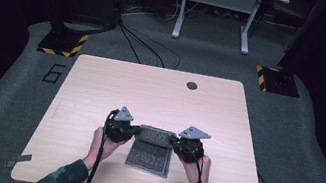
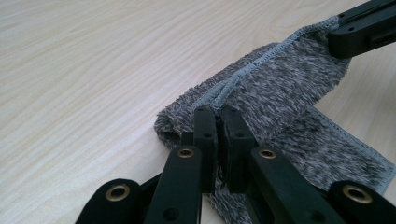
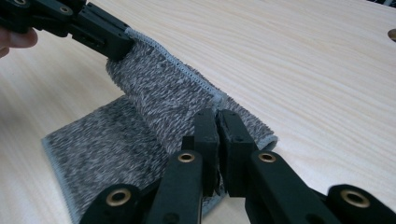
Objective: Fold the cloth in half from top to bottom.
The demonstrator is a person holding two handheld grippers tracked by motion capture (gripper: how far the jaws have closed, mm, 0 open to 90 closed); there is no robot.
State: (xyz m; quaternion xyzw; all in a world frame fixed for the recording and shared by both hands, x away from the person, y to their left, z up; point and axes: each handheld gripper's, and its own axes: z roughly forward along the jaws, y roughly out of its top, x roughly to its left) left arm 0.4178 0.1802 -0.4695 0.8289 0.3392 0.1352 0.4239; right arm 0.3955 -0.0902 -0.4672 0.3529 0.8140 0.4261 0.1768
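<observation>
Squarely on the near half of the pale wood-grain tabletop (image 1: 100,90) lay a small grey, speckled terry-cloth towel (image 1: 150,151) with a lighter stitched hem, its nap coarse and looped. Its far edge was lifted and curled back over the flat lower layer, forming a soft rolled fold, while the near part rested flat on the table.

At the fold's left end, the left black two-jaw gripper (image 1: 131,129), topped with a grey three-cornered plate, had its jaws pressed together on the towel's hemmed edge; in the left gripper view the flat black jaws (image 2: 218,122) met with the stitched hem pinched between them. At the right end, the right black two-jaw gripper (image 1: 176,141) was clamped likewise on the opposite corner of the same edge, and in the right gripper view its jaws (image 3: 217,125) closed on the hem where the fabric bunched.

Each gripper was held by a hand, the left hand (image 1: 103,144) and the right hand (image 1: 198,169), with camouflage-patterned sleeves (image 1: 59,180) entering from below. Black cables trailed from both tools.

A small dark round hole (image 1: 192,85) sat near the table's far edge. Grey carpet (image 1: 294,140) surrounded the table.
</observation>
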